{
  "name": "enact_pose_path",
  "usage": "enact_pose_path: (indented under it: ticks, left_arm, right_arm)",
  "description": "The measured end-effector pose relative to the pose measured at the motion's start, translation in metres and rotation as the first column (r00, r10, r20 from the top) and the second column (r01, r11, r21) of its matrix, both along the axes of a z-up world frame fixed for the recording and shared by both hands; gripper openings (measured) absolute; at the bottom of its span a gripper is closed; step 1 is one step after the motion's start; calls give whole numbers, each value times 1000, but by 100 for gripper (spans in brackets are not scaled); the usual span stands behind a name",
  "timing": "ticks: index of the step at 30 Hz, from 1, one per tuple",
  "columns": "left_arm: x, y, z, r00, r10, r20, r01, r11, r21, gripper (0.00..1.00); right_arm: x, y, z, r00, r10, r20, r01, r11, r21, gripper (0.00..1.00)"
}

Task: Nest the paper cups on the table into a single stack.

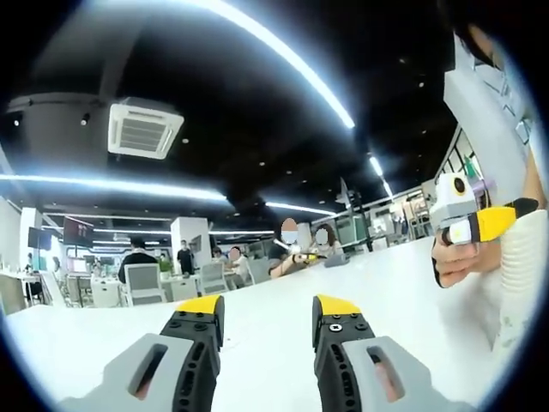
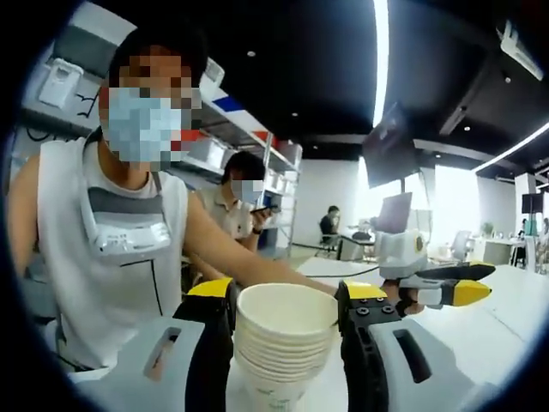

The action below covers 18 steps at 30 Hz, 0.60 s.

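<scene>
Right gripper view: right gripper [image 2: 285, 302] fingers pinch cup stack [image 2: 285, 345] (print unreadable); left gripper [image 1: 265, 311] fingers spread.

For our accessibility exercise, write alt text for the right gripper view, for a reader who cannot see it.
A stack of nested white paper cups stands between the yellow-tipped jaws of the right tool, which flank it closely on both sides. Behind the stack, a person in a sleeveless white top reaches an arm toward the left tool, above a white table.
</scene>
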<state>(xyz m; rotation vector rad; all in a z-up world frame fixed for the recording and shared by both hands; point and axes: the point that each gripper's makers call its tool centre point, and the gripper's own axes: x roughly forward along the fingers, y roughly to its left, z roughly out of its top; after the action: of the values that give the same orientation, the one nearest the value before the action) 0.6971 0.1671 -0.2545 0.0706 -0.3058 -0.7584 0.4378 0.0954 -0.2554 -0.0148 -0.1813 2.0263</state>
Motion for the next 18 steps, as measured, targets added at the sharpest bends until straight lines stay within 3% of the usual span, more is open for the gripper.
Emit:
enact_pose_path:
  ticks: [8,11,13,15,18]
  left_arm:
    - [-3,-4,0,1000,-6,0,6,1000,3,44]
    - [-3,-3,2,1000,-2,4,2,1000,1,43]
    - [-3,-3,3,1000,-2,4,2,1000,-3,43]
    - [-2,-3,1,1000,-1,-2,1,1000,-6,43]
    - [-4,-2,2,1000,-4,0,4,1000,-11,43]
  right_arm:
    - [9,-5,2,1000,1,9,-1,1000,4,51]
    - [14,-8,21,997,11,-74,-6,997,71,69]
    - [20,-10,17,997,5,-71,-3,999,42,75]
    - [25,-10,-3,1000,-8,-24,8,1000,-12,76]
    - [26,-11,-19,999,21,-40,-22,999,-44,79]
